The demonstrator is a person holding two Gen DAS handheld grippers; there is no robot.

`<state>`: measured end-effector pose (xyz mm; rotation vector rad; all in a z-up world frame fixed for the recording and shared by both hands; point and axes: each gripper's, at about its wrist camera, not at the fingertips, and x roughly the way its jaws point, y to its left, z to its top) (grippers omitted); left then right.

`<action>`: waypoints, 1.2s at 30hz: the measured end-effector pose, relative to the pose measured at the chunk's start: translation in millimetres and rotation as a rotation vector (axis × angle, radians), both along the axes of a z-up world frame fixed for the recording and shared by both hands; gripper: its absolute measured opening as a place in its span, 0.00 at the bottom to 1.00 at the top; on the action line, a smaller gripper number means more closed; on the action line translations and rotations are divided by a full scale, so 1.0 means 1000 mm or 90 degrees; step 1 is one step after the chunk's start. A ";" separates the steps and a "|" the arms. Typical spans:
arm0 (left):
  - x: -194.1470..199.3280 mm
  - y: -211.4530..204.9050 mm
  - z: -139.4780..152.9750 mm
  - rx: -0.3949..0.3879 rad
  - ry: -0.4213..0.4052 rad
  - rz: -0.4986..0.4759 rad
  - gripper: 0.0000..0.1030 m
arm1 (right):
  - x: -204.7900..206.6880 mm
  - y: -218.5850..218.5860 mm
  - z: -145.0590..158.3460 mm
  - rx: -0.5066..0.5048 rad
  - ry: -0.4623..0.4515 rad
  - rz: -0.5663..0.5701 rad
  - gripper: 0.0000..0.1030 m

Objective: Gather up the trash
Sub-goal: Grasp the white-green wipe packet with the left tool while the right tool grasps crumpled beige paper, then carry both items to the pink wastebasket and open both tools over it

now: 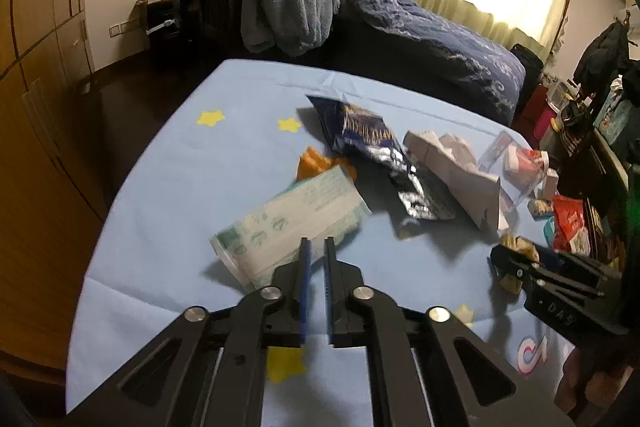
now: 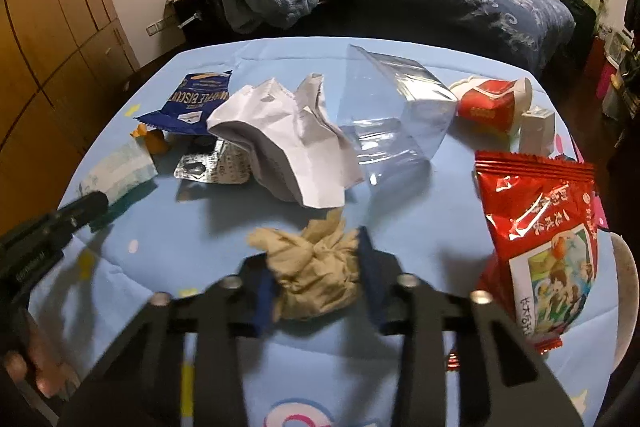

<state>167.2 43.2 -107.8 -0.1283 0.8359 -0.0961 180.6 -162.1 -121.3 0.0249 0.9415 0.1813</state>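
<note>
Blue pads of the left gripper stood almost together in the left wrist view, their tips over the green-and-white tissue pack on the pale blue cloth; whether they pinched its edge could not be told. Beyond lay the blue biscuit bag and crumpled white paper.

From the right wrist view, the right gripper had closed on the beige crumpled wad, pads pressing both sides (frame blurred). A red snack packet lay just beside. Picking seemed the step in hand; next would likely come lifting the wad clear toward a bin, none visible.
</note>
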 end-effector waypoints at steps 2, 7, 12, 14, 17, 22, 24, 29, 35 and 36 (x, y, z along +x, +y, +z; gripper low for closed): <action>-0.001 0.001 0.008 -0.001 -0.019 0.002 0.66 | 0.000 -0.002 0.000 0.006 0.001 -0.001 0.31; 0.003 0.003 0.025 0.026 -0.082 0.016 0.96 | 0.000 -0.003 0.001 0.002 -0.002 0.001 0.29; 0.033 -0.005 -0.001 0.062 0.003 -0.013 0.74 | -0.006 -0.003 0.006 0.005 -0.014 0.004 0.29; 0.034 -0.005 -0.010 0.072 0.018 -0.012 0.54 | -0.008 -0.003 0.009 0.004 -0.019 0.005 0.29; 0.032 -0.002 -0.013 0.066 0.014 -0.004 0.47 | -0.013 -0.004 0.014 0.009 -0.024 0.007 0.29; 0.027 0.001 -0.010 0.069 0.013 0.001 0.18 | -0.018 -0.007 0.020 0.020 -0.032 0.010 0.29; 0.024 0.003 -0.009 0.066 0.013 0.004 0.00 | -0.021 -0.006 0.022 0.023 -0.035 0.011 0.29; 0.014 0.007 -0.005 0.039 0.010 0.001 0.00 | -0.028 -0.005 0.027 0.027 -0.041 0.016 0.29; 0.006 0.010 0.002 0.028 0.001 -0.002 0.01 | -0.034 -0.005 0.033 0.025 -0.050 0.021 0.29; 0.007 0.009 0.001 0.030 0.005 -0.003 0.03 | -0.035 -0.004 0.033 0.027 -0.050 0.023 0.29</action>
